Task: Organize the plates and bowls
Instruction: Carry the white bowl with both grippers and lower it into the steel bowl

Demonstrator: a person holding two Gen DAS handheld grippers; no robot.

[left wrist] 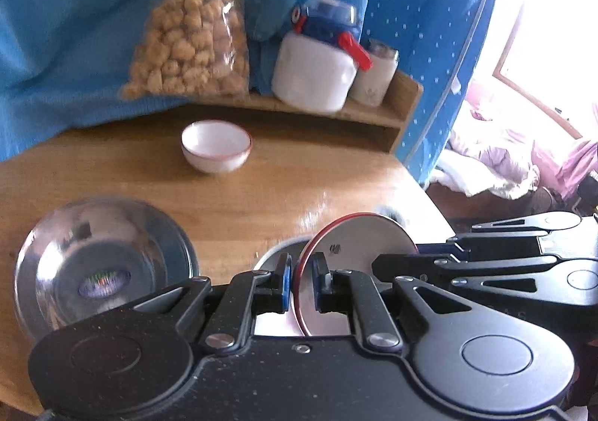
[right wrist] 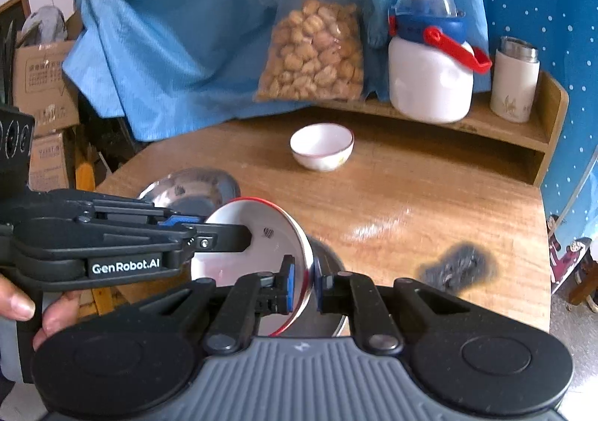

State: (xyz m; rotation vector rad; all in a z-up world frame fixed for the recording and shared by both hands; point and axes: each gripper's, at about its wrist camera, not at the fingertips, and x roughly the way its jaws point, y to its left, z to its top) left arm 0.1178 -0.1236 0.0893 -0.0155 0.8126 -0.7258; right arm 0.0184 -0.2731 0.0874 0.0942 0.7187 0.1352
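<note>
A white plate with a red rim (left wrist: pixel 358 245) (right wrist: pixel 254 245) is held tilted on edge above the wooden table (right wrist: pixel 411 189). My left gripper (left wrist: pixel 301 282) is shut on its rim, the blue pads (left wrist: pixel 284 279) pressing both faces. My right gripper (right wrist: pixel 304 282) is shut on the opposite rim. In the right wrist view the left gripper (right wrist: pixel 213 228) comes in from the left. Just under the plate lies a flat steel dish (right wrist: pixel 330 267) (left wrist: pixel 271 254). A steel bowl (left wrist: pixel 101 264) (right wrist: pixel 194 185) sits to the left. A small white bowl (left wrist: pixel 216 151) (right wrist: pixel 322 146) stands farther back.
A low wooden shelf (right wrist: pixel 523 129) at the back carries a bag of fried snacks (right wrist: pixel 314 58), a white jug with a blue lid (right wrist: pixel 429 73) and a white tumbler (right wrist: pixel 514 80). Blue cloth hangs behind. A dark burn mark (right wrist: pixel 459 267) is on the table. Cardboard boxes (right wrist: pixel 45 84) stand at left.
</note>
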